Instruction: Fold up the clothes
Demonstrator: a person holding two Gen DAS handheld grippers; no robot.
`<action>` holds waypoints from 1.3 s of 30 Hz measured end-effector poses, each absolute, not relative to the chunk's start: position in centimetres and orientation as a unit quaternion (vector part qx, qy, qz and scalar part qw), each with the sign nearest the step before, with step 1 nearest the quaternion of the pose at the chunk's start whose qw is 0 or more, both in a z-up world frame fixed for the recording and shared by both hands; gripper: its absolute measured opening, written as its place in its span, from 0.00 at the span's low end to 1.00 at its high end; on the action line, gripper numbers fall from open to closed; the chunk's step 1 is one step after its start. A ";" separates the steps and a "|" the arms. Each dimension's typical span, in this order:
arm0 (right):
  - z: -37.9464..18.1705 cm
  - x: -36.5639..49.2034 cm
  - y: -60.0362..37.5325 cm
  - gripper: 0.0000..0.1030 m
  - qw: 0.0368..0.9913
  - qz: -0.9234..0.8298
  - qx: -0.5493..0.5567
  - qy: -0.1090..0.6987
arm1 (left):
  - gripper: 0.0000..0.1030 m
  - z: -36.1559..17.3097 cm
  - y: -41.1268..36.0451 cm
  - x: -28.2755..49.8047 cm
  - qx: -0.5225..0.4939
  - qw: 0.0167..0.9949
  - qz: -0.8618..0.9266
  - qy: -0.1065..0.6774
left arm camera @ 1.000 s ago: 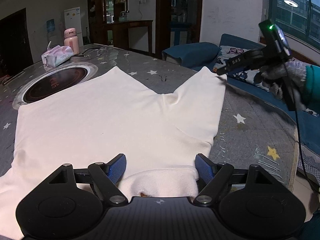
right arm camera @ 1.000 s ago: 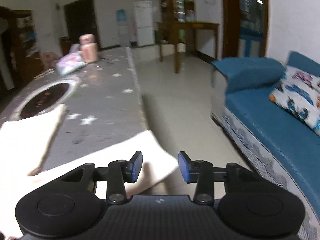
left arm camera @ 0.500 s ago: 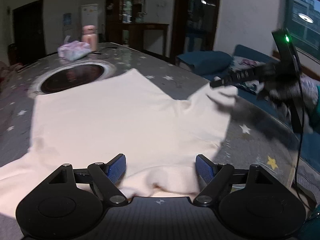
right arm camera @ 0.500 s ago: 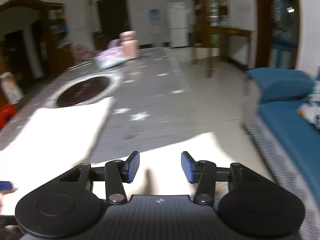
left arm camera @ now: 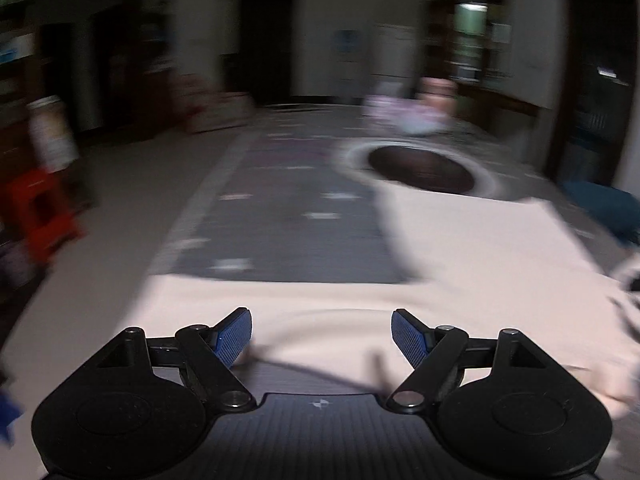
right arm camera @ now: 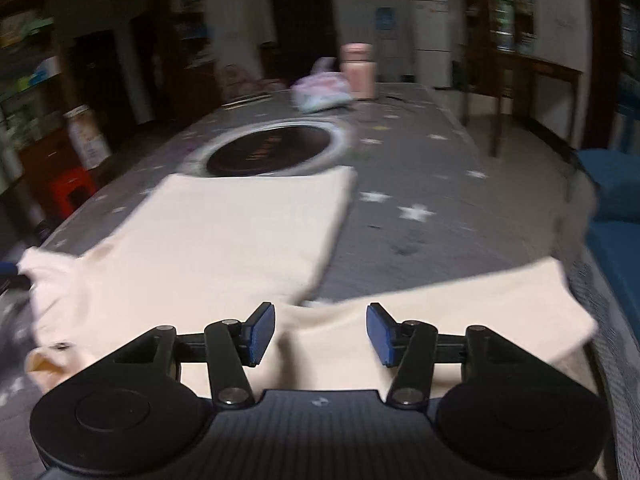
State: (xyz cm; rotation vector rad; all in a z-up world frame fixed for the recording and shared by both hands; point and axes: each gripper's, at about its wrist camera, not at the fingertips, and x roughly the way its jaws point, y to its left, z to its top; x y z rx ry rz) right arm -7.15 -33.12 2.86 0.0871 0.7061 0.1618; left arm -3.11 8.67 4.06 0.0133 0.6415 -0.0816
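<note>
My left fingers (left arm camera: 322, 336) gape wide, gripping nothing, above the cream shirt (left arm camera: 460, 264). My right fingers (right arm camera: 321, 332) are spread too, empty, over a sleeve (right arm camera: 472, 312) near the counter (right arm camera: 420, 184) edge. Beyond the shirt lies a round dark hob (right arm camera: 272, 152).

Home interior, living/dining room. Long grey table (right arm camera: 420, 184) with star-print cover and a round dark cooktop (right arm camera: 272, 150) set into it. White fridge (right arm camera: 430, 40) at the far wall, wooden side table (right arm camera: 532, 68), cluttered shelves (right arm camera: 24, 80), blue sofa (right arm camera: 612, 184), red stool (right arm camera: 72, 192). Pink bottle (right arm camera: 358, 70) on the table.
</note>
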 end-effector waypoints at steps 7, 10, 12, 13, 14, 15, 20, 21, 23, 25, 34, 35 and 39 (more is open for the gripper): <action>4.4 -6.6 -25.3 0.50 0.908 0.225 -0.012 0.354 | 0.73 2.5 15.4 -2.5 -0.029 0.937 0.104 0.333; 4.7 -6.5 -21.9 0.49 0.890 0.281 -0.037 0.356 | 0.61 1.7 16.3 -2.4 -0.049 0.931 0.109 0.344; 5.0 -6.4 -19.6 0.48 0.877 0.317 -0.054 0.357 | 0.57 1.6 16.5 -2.4 -0.055 0.932 0.102 0.343; 4.9 -6.4 -18.5 0.47 0.871 0.330 -0.065 0.358 | 0.51 1.6 16.5 -2.5 -0.054 0.934 0.099 0.338; 4.8 -6.3 -17.5 0.47 0.865 0.342 -0.075 0.360 | 0.46 1.7 16.3 -2.5 -0.049 0.936 0.097 0.335; 4.7 -6.3 -16.8 0.46 0.860 0.351 -0.083 0.361 | 0.35 1.7 16.1 -2.5 -0.040 0.938 0.092 0.331; 3.7 -7.3 -12.3 0.36 0.830 0.397 -0.132 0.369 | 0.09 1.7 15.5 -1.4 -0.023 0.943 0.085 0.320; 3.5 -7.6 -11.7 0.34 0.827 0.401 -0.139 0.369 | 0.07 1.7 15.6 -1.2 -0.029 0.943 0.083 0.320; 3.1 -7.8 -10.8 0.32 0.826 0.402 -0.154 0.364 | 0.06 1.7 16.0 -1.0 -0.036 0.943 0.086 0.319; 2.8 -7.8 -10.1 0.26 0.827 0.399 -0.161 0.363 | 0.05 1.8 16.3 -0.9 -0.043 0.943 0.090 0.318; 2.7 -8.9 -9.6 0.06 0.812 0.423 -0.180 0.358 | 0.05 3.9 17.5 -1.6 -0.048 0.953 0.096 0.283; 2.8 -9.3 -9.8 0.06 0.807 0.433 -0.183 0.359 | 0.05 3.7 17.6 -1.4 -0.045 0.951 0.102 0.288; 2.4 -10.1 -9.7 0.09 0.796 0.448 -0.194 0.358 | 0.06 2.1 18.5 -1.0 -0.048 0.937 0.124 0.322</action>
